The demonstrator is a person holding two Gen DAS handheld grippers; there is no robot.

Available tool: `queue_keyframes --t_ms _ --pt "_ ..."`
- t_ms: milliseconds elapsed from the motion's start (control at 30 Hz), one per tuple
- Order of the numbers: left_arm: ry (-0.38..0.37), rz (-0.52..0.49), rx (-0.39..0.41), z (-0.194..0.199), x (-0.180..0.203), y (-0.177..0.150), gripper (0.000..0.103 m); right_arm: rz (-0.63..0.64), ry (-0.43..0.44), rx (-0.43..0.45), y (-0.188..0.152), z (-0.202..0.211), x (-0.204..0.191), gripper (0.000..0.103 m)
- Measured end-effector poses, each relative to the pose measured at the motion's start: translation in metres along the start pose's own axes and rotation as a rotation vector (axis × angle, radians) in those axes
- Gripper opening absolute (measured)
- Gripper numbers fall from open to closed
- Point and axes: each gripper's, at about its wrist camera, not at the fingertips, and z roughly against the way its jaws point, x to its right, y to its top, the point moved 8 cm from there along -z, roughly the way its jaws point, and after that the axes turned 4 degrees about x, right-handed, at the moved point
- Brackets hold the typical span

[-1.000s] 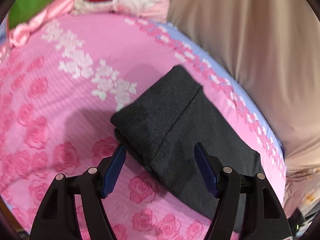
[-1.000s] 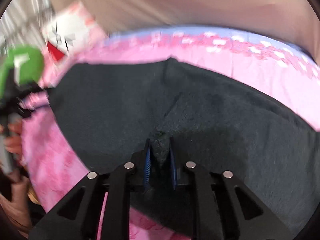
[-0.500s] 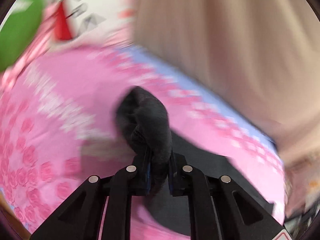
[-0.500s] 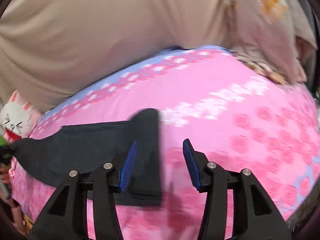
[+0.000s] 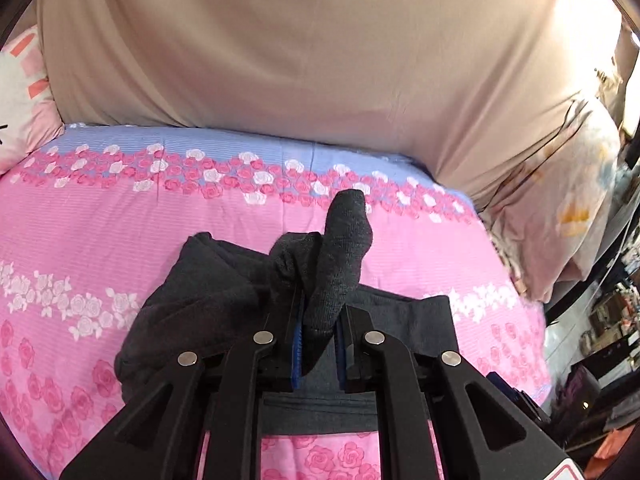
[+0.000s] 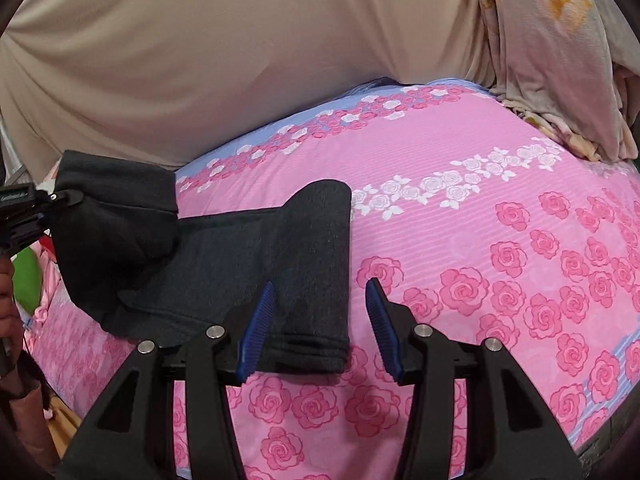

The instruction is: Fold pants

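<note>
Dark grey pants point(image 6: 256, 256) lie partly folded on a pink rose-print bed sheet point(image 6: 500, 216). My left gripper point(image 5: 318, 334) is shut on one end of the pants point(image 5: 338, 264) and holds it lifted above the bed, so the cloth bunches and stands up between the fingers. In the right wrist view that lifted end point(image 6: 112, 220) hangs at the far left, held by the left gripper point(image 6: 60, 198). My right gripper point(image 6: 320, 328) is open and empty, low over the near right edge of the flat part of the pants.
A beige curtain point(image 5: 320, 48) hangs behind the bed. A pale blanket point(image 6: 560, 60) is heaped at the back right. A white and pink plush pillow point(image 5: 20, 92) lies at the far left. Room clutter point(image 5: 600, 340) shows beyond the bed's right edge.
My left gripper closed on the pants' end and lifted it, swinging right. My right gripper let go of the cloth, opened, and moved to the pants' right edge.
</note>
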Motion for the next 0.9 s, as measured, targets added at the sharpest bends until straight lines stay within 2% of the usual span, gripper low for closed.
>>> queue_keyframes --t_ms 100,167,200,233,300,367,400,467,567,633,767,800,833,867,900 --pt "0.013 -0.077 -0.006 0.000 0.024 -0.009 0.011 -0.031 0.026 -0.004 -0.004 0.002 0.006 0.047" --pt "0.009 -0.143 -0.075 -0.015 0.040 -0.027 0.031 -0.045 0.039 -0.004 -0.005 0.001 0.006 0.048" --pt "-0.001 -0.156 -0.122 -0.026 0.045 -0.042 0.061 -0.048 0.045 -0.008 -0.005 0.000 0.005 0.048" --pt "0.005 -0.153 -0.135 -0.030 0.046 -0.051 0.066 -0.048 0.050 -0.008 -0.005 0.000 0.003 0.048" --pt "-0.016 -0.139 -0.136 -0.027 0.045 -0.063 0.066 -0.051 0.083 -0.014 -0.005 0.003 -0.004 0.048" --pt "-0.047 -0.123 -0.122 -0.013 0.044 -0.066 0.074 -0.056 0.127 -0.022 -0.003 0.005 -0.014 0.050" --pt "-0.058 -0.114 -0.109 -0.005 0.042 -0.065 0.082 -0.060 0.157 -0.032 -0.002 0.004 -0.021 0.054" --pt "-0.059 -0.098 -0.045 0.020 0.028 -0.056 0.087 -0.058 0.216 -0.056 0.000 -0.001 -0.037 0.058" --pt "0.058 -0.082 0.049 0.050 -0.010 -0.042 0.087 -0.055 0.304 -0.114 -0.004 -0.019 -0.062 0.059" --pt "0.110 -0.050 0.082 0.062 -0.037 -0.039 0.087 -0.067 0.338 -0.175 -0.010 -0.041 -0.078 0.061" --pt "0.167 0.034 0.071 0.072 -0.091 -0.046 0.087 -0.100 0.322 -0.261 -0.021 -0.088 -0.091 0.066" --pt "0.178 0.051 0.070 0.074 -0.101 -0.049 0.087 -0.110 0.319 -0.267 -0.023 -0.097 -0.096 0.064" --pt "0.197 0.071 0.070 0.076 -0.116 -0.053 0.087 -0.093 0.322 -0.262 -0.024 -0.101 -0.102 0.056" --pt "0.213 0.087 0.068 0.077 -0.129 -0.056 0.087 -0.066 0.323 -0.266 -0.024 -0.105 -0.110 0.031" --pt "0.223 0.098 0.065 0.077 -0.137 -0.057 0.087 -0.040 0.327 -0.272 -0.022 -0.106 -0.121 0.020"
